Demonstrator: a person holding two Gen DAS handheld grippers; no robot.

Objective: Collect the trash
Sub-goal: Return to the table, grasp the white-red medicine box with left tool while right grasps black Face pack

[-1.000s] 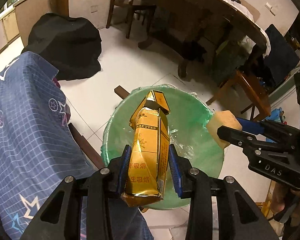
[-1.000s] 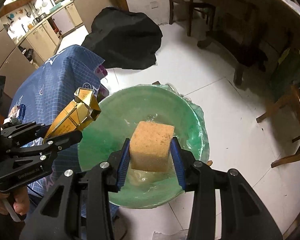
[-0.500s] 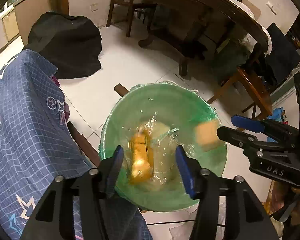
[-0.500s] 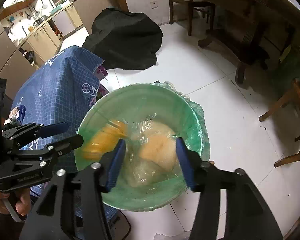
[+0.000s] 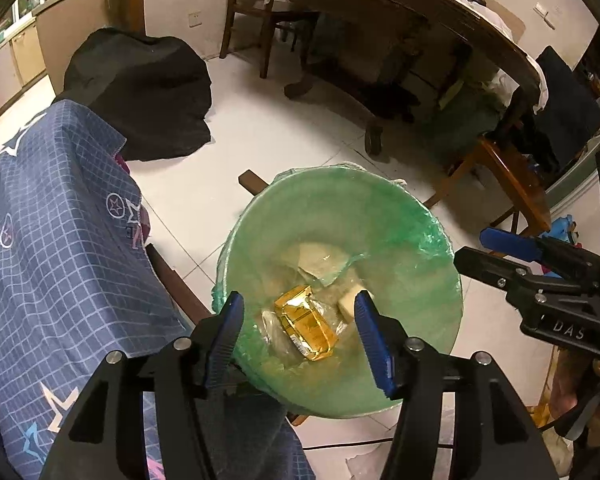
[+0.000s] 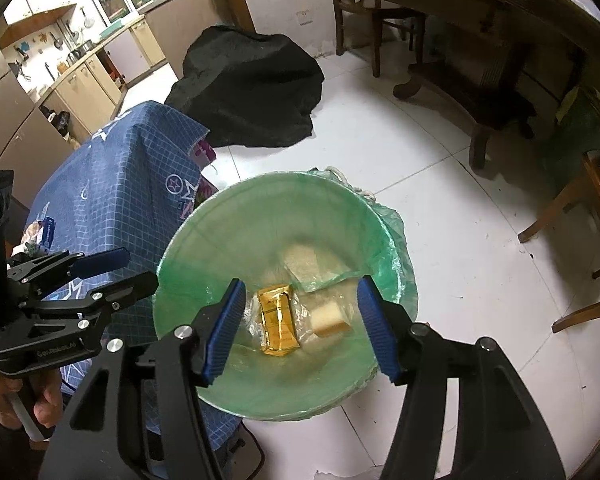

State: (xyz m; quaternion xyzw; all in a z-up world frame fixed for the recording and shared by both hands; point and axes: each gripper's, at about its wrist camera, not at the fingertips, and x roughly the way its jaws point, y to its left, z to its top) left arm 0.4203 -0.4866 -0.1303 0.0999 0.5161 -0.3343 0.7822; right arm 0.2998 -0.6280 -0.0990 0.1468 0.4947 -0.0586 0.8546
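**A:** Both your tools hang over the green-lined bin (image 5: 416, 240) with nothing in them. A second ago your left gripper (image 5: 298, 334) pinched the gold cigarette pack (image 5: 306, 328) above the bin, and your right gripper (image 6: 300, 326) squeezed the yellow sponge block (image 6: 330, 318) beside it. Now both pairs of jaws have opened to a middling gap, with only air between the blue pads.

**B:** So where does the trash sit?

**A:** Down at the bottom of the bin. The pack lies flat on the crumpled clear plastic there, and the sponge rests just beside it, toward the side of the bin away from the blue checked cloth (image 5: 56, 248). A pale scrap lies a little farther in, partly under a fold of the liner.

**B:** Does that finish the job?

**A:** For these two pieces, I judge yes: they are inside the bin and free of your pads. Whether more trash remains, I cannot tell; a torn whitish scrap shows on the floor at the near foot of the bin, and you may want to check it.
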